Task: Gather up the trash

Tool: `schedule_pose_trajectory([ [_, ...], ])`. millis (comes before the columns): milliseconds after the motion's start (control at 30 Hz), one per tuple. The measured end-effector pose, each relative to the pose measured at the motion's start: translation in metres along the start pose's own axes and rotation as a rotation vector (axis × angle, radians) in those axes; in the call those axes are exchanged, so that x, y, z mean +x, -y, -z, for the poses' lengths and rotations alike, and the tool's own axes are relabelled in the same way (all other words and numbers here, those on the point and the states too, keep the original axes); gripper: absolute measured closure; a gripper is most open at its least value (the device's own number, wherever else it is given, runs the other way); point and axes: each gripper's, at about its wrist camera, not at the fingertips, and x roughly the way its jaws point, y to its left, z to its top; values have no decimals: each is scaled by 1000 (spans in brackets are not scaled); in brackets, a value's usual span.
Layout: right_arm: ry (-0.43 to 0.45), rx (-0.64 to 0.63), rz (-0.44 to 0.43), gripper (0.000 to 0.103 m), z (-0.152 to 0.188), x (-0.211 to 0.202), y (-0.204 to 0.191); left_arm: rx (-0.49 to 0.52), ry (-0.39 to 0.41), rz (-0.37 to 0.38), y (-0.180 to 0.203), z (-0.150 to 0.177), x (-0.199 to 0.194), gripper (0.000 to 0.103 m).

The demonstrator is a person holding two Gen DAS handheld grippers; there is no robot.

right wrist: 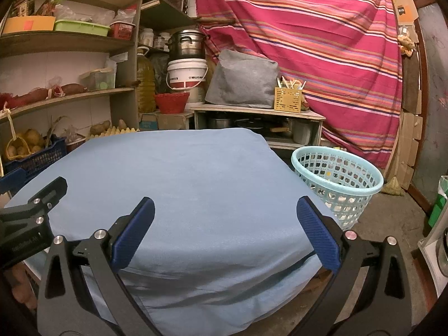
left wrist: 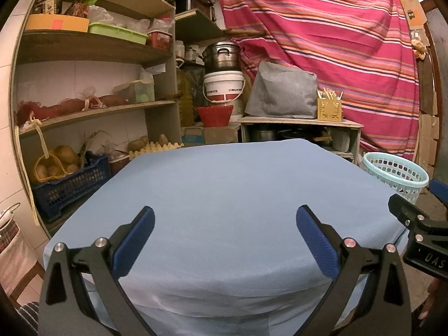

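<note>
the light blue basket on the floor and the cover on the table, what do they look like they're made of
The basket looks like moulded plastic, pale aqua with a slight sheen: its wall is a regular grid of punched holes under a smooth rolled rim. The table cover looks like woven cloth, matte light blue: it drapes over the edges and creases into soft folds at the front. The exact fibre cannot be told.

I see matt blue cloth (left wrist: 224, 196) over the worktop, a perforated plastic basket (right wrist: 338, 179), a shiny metal pot (left wrist: 221, 56), ribbed rubbery pads (right wrist: 134, 232).
</note>
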Motion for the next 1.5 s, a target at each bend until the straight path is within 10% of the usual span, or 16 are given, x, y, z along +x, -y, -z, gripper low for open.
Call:
schedule_pose_trajectory([
  [1500, -3, 2, 0, 4, -1, 1, -2, -6, 3, -6, -16, -3, 1, 4],
])
